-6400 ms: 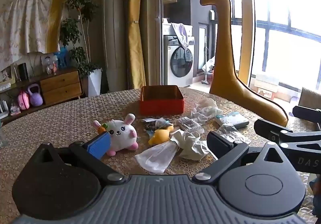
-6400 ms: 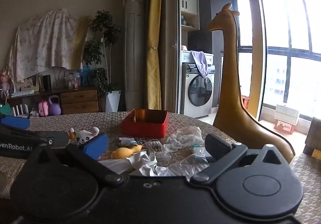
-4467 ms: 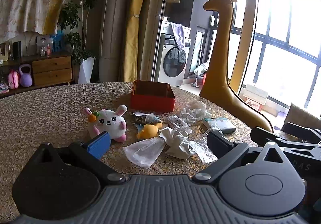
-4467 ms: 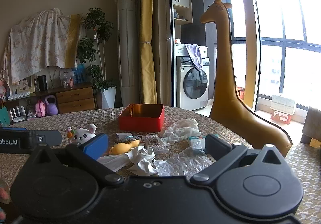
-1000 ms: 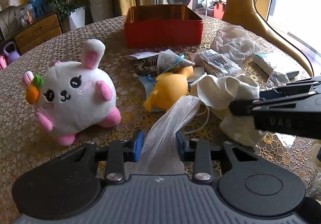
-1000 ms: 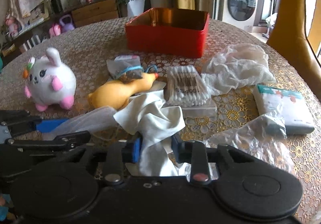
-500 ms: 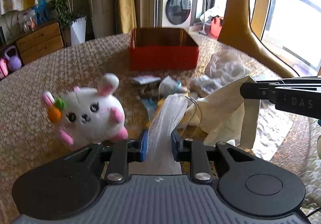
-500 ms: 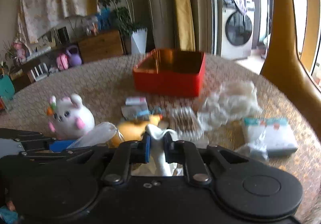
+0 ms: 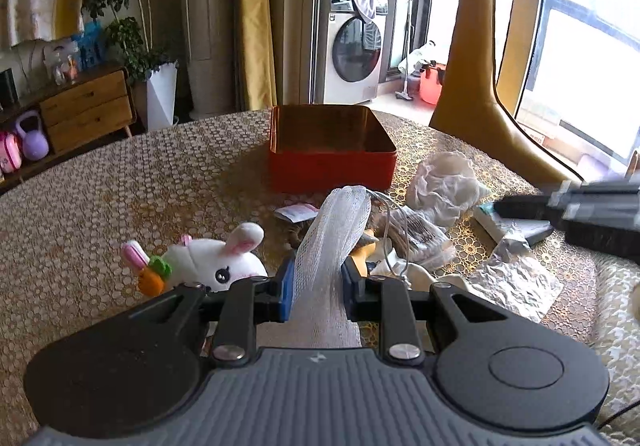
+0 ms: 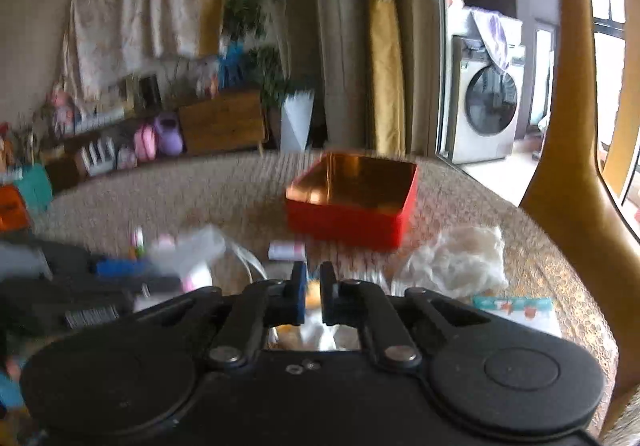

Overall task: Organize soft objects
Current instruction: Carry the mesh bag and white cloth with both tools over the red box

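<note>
Mesh bag (image 9: pixel 336 242) clamped in left gripper (image 9: pixel 316 280), raised over table (image 9: pixel 120 198); red tin (image 9: pixel 332 158) straight ahead. Right gripper (image 10: pixel 313 300) nearly shut, contents not discernible; tin ahead-right.

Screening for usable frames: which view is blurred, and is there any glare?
Right wrist view: motion-smeared throughout, the red box soft-edged. Left wrist view: sharp on the mesh bag and plush rabbit; the window is blown out white, and the right gripper is streaked.
</note>
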The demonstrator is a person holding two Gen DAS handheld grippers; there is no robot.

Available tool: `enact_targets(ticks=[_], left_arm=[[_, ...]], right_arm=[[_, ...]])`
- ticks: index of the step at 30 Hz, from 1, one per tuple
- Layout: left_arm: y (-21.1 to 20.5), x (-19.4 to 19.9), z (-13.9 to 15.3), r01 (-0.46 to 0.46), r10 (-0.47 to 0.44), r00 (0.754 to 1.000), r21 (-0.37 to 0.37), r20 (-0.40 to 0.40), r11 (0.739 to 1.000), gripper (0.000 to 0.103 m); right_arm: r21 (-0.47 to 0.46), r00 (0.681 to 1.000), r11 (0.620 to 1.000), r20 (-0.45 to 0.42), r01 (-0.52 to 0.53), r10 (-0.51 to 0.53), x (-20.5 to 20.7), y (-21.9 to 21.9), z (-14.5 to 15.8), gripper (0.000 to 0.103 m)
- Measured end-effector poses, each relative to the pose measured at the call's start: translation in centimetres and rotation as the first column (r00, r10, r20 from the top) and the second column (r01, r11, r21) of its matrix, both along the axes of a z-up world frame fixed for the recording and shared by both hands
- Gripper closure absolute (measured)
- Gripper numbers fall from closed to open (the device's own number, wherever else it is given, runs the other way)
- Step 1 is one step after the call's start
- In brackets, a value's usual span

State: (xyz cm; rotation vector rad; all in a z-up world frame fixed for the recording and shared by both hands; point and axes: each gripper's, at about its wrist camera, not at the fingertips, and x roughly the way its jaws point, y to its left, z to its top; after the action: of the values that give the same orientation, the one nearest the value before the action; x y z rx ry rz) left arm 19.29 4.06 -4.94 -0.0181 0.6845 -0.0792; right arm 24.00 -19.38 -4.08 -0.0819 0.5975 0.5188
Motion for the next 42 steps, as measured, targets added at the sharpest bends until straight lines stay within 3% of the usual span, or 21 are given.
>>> enact_targets(ticks=[3, 6, 8, 9, 13, 16, 18, 23, 27, 29, 32, 42], left_arm=[[0.0, -0.2, -0.6, -0.004, 0.003, 1.0, -0.004, -0.017, 1.0, 0.079], [0.1, -0.2, -1.2, -0.003, 0.003, 0.999, -0.009, -0.039, 1.0, 0.079], [0.2, -0.2, -1.5, -0.007, 0.006, 0.999, -0.008, -0.044, 1.0, 0.079], [0.3, -0.2, -1.6, -0.009, 0.009, 0.999, -0.009, -0.045, 1.0, 0.079], [0.8, 0.0, -2.0, -0.021, 0.02, 0.998, -0.016, -0.055, 1.0, 0.079], [0.8, 0.0, -2.3, -0.02, 0.019, 0.998, -0.013, -0.064, 1.0, 0.079], [0.9, -0.1, -2.6, -0.018, 0.017, 0.997, -0.011, -0.07, 1.0, 0.079], [0.8, -0.1, -3.0, -0.016, 0.015, 0.997, -0.003, -0.078, 1.0, 0.079], [0.7, -0.2, -3.2, -0.011, 0.011, 0.996, -0.003, -0.084, 1.0, 0.079], [0.6, -0.2, -3.2, -0.008, 0.008, 0.996, -0.003, -0.085, 1.0, 0.079], [0.5, -0.3, -3.1, -0.005, 0.005, 0.997, -0.003, -0.082, 1.0, 0.079], [0.5, 0.5, 0.0, 0.006, -0.006, 0.999, -0.002, -0.04, 1.0, 0.079]], right_arm=[[-0.007, 0.995, 1.0, -0.096, -0.016, 0.016, 0.9, 0.0, -2.5, 0.093], [-0.034, 0.991, 0.999, -0.136, -0.017, 0.013, 1.3, 0.1, -4.7, 0.073], [-0.042, 0.988, 0.999, -0.152, -0.018, 0.011, 1.5, 0.3, -5.9, 0.032], [-0.049, 0.99, 0.999, -0.144, -0.011, 0.004, 1.6, 0.3, -6.3, 0.028], [-0.076, 0.983, 0.997, -0.184, -0.03, 0.015, 2.5, 0.7, -8.1, 0.027], [-0.118, 0.977, 0.992, -0.21, -0.046, 0.02, 3.2, 1.4, -9.6, 0.029], [-0.156, 0.979, 0.986, -0.204, -0.061, 0.028, 3.1, 1.9, -10.4, 0.035], [-0.25, 0.984, 0.963, -0.166, -0.101, 0.06, 2.8, 3.4, -11.3, 0.064], [-0.287, 0.99, 0.953, -0.124, -0.1, 0.066, 2.3, 3.5, -11.0, 0.081], [-0.276, 0.992, 0.957, -0.115, -0.091, 0.061, 2.2, 3.2, -10.6, 0.09], [-0.247, 0.994, 0.966, -0.091, -0.078, 0.056, 1.9, 2.7, -9.6, 0.096], [-0.031, 0.997, 0.998, -0.054, -0.056, 0.054, 1.1, 0.6, -2.4, 0.096]])
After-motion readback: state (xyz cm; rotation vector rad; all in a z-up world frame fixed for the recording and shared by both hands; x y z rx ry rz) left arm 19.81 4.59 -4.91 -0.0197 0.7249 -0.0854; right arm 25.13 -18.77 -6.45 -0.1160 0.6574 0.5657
